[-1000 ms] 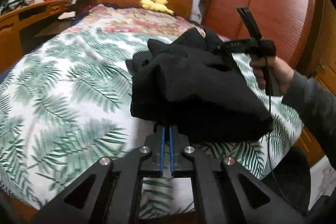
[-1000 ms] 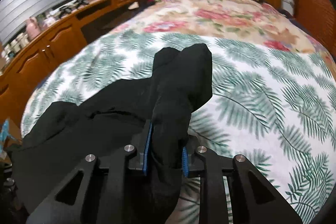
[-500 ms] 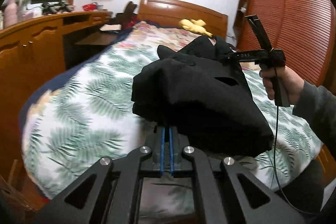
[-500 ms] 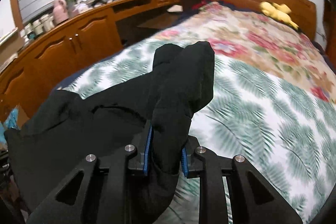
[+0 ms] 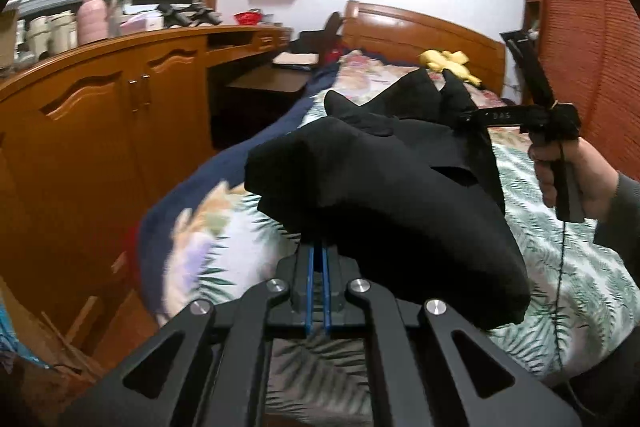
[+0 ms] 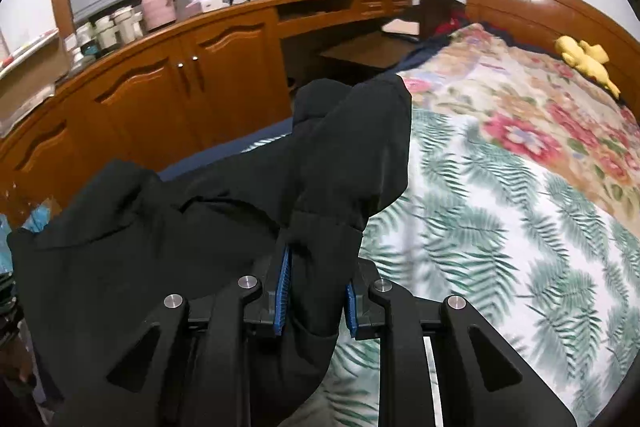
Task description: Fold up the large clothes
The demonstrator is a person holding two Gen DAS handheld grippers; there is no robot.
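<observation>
Bedroom setting: a bed [image 6: 520,227] with a palm-leaf cover fills the area from 3 to 6 o'clock in the right wrist view, with a floral quilt [image 6: 532,115] toward its wooden headboard [image 6: 540,3] at 1 o'clock. Wooden cabinets [image 6: 168,95] run along the wall from 9 to 11 o'clock. A black garment [image 5: 400,207] is suspended above the near part of the bed, bunched and draped between both tools. The left gripper [image 5: 318,263] has its blue pads pressed nearly together on a thin edge of the fabric. The right gripper [image 6: 316,291] pinches a thick fold, pads held apart by the cloth. A yellow plush toy [image 6: 584,61] lies near the headboard.
</observation>
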